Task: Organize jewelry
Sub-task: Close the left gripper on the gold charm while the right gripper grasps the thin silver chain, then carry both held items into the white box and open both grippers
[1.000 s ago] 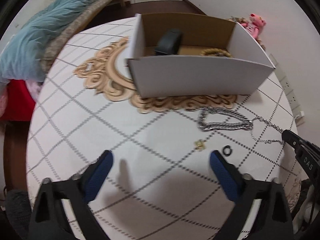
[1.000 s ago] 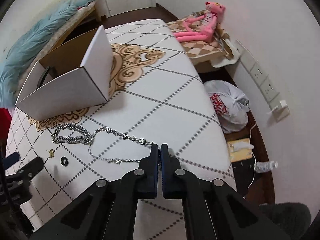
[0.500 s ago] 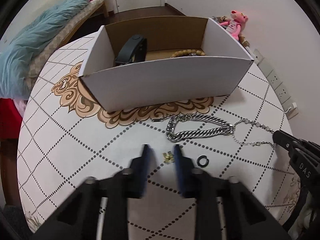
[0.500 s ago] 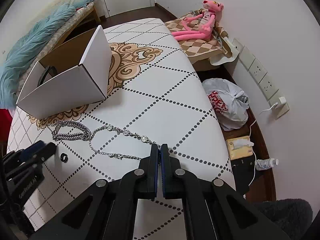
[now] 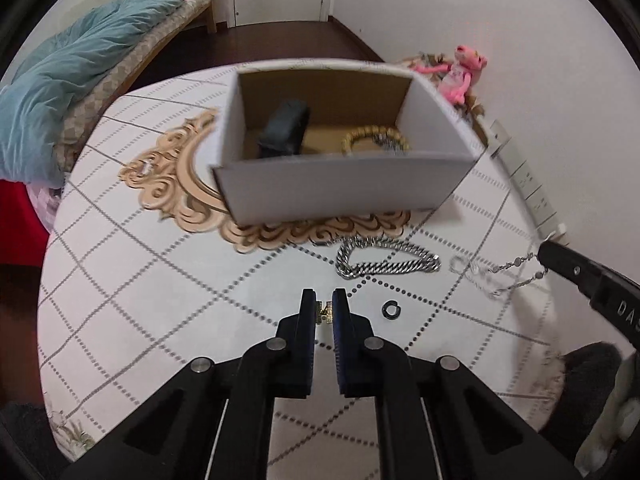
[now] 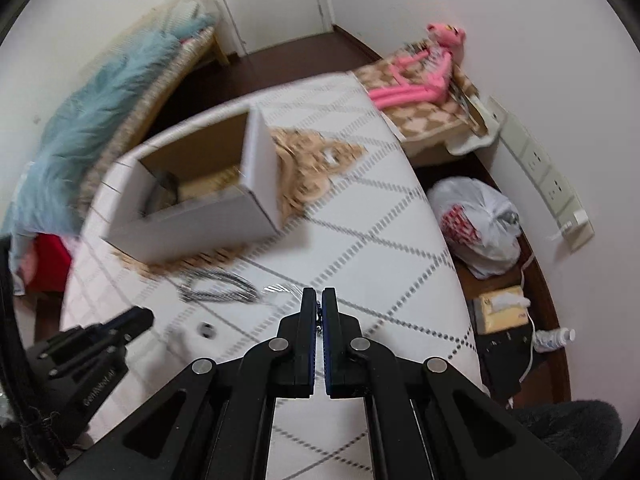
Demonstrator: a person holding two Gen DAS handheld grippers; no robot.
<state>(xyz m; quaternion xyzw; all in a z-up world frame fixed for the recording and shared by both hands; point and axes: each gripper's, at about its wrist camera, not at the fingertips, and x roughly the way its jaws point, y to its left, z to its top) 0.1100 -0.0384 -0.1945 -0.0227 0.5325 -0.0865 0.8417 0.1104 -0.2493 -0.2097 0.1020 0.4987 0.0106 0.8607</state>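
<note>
The left gripper was wide open a second ago over a small gold charm; its jaws have since been clamped on that charm, which is now pinched between the blue pads. The right gripper is closed on a thin silver chain, whose free length trails toward the heavier curb-link chain lying crosswise before the cardboard box. Both pieces are judged ready for the box — a black ring is left on the table. The charm's orientation cannot be told.
</note>
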